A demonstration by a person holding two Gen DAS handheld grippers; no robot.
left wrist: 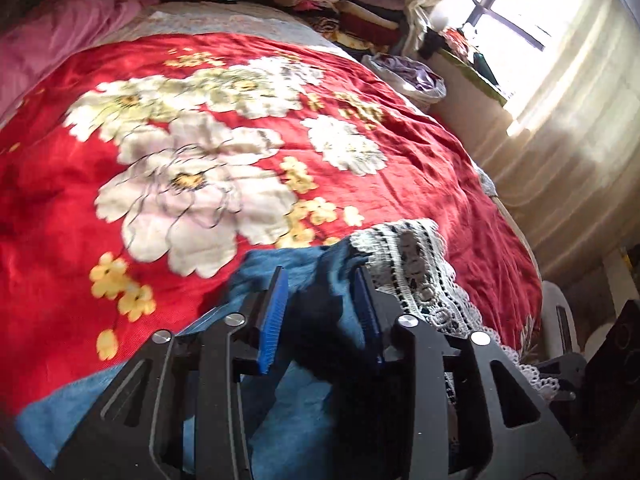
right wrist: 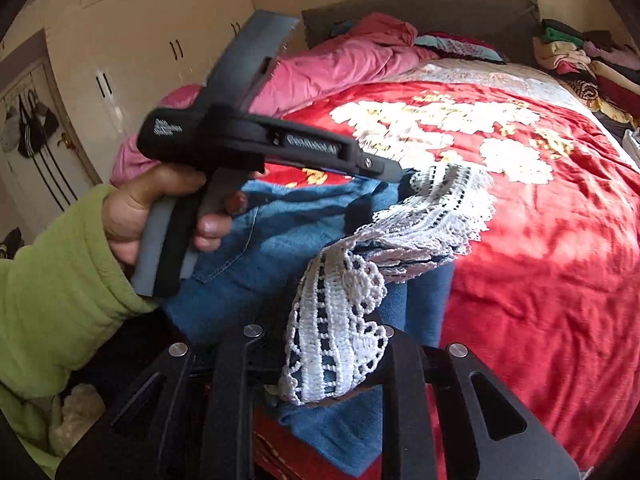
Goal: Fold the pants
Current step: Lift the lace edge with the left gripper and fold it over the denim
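Blue denim pants [left wrist: 288, 392] with white lace hems [left wrist: 416, 264] lie bunched at the near edge of a bed with a red floral blanket [left wrist: 200, 152]. My left gripper [left wrist: 322, 300] has its blue pads apart with a dark fold of denim between them; grip unclear. In the right wrist view the pants [right wrist: 256, 248] and lace [right wrist: 424, 216] lie ahead. My left gripper [right wrist: 394, 172] reaches over them, held by a hand in a green sleeve. My right gripper [right wrist: 332, 360] has a lace hem [right wrist: 336, 344] draped over its fingers, which are hidden.
Pink bedding [right wrist: 344, 64] lies at the head of the bed. Stacks of folded clothes [right wrist: 580, 60] sit at the far right corner. A cream wardrobe [right wrist: 140, 40] stands left. A window with curtains [left wrist: 560, 60] and a bag of clothes [left wrist: 416, 76] are at the bed's side.
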